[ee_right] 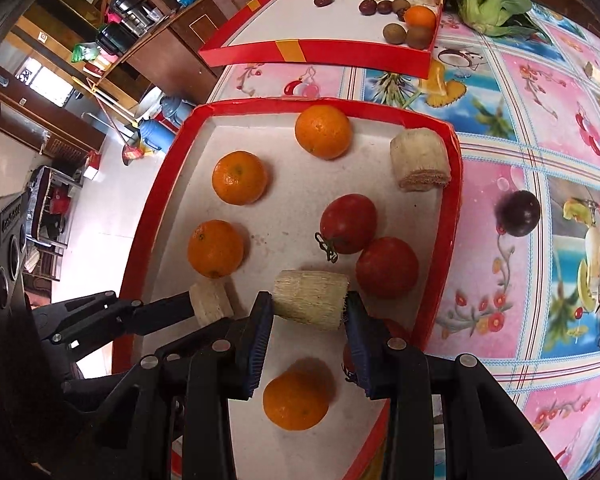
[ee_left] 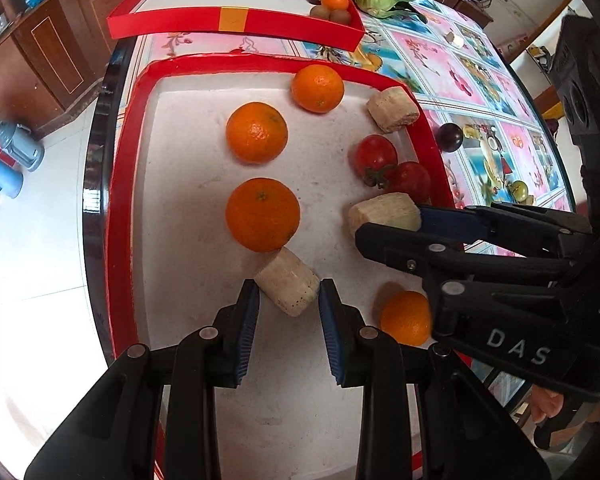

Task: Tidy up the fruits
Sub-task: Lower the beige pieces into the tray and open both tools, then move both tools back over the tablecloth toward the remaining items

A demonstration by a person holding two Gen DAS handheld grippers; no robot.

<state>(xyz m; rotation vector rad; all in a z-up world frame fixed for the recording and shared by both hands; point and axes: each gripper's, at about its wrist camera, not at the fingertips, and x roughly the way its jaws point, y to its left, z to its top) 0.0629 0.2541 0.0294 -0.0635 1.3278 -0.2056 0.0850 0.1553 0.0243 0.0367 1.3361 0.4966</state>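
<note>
Blue-padded fingers of the left gripper (ee_left: 288,314) stand apart around a pale sugarcane chunk (ee_left: 287,288) at the near end of the red tray (ee_left: 118,216); whether the pads touch it cannot be told. The right gripper (ee_right: 308,334) straddles a second cane piece (ee_right: 311,299) just to the right, its pads at or against the cut ends, so a firm clamp is likely but not certain.

Outward from the tools, an orange (ee_left: 262,214) touches the left chunk's far end, two tomatoes (ee_right: 348,223) sit just beyond the right piece, and another orange (ee_right: 296,398) lies under the right gripper. A dark plum (ee_right: 518,213) rests on the tablecloth, right of the tray. A far tray (ee_right: 316,54) holds kiwis and more fruit.

Risks: the left chunk lies skewed between the fingers, so closing could twist it out or shove the orange rolling. Lifting the right piece could nudge the tomatoes.
</note>
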